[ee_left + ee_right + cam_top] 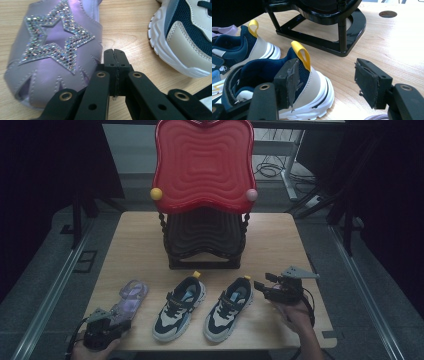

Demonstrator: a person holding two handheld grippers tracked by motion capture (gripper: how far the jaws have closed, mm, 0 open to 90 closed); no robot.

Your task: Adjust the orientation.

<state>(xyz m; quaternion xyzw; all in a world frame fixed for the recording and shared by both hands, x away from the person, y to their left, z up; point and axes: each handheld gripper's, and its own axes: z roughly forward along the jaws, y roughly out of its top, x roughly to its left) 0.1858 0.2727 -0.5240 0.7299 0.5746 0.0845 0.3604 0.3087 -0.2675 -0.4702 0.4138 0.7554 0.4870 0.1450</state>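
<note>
Left tongs (119, 320) sit at the lower left of the high view, jaws pressed together with nothing between them, tips just beside the purple sandal (131, 296) on the tabletop (280, 240). Right tongs (261, 286) at the lower right stand apart, empty, close to the heel of the right-hand sneaker (227, 308). A second sneaker (179, 308) lies between sandal and first sneaker. A red and black stand (204, 195) occupies the upper centre.
</note>
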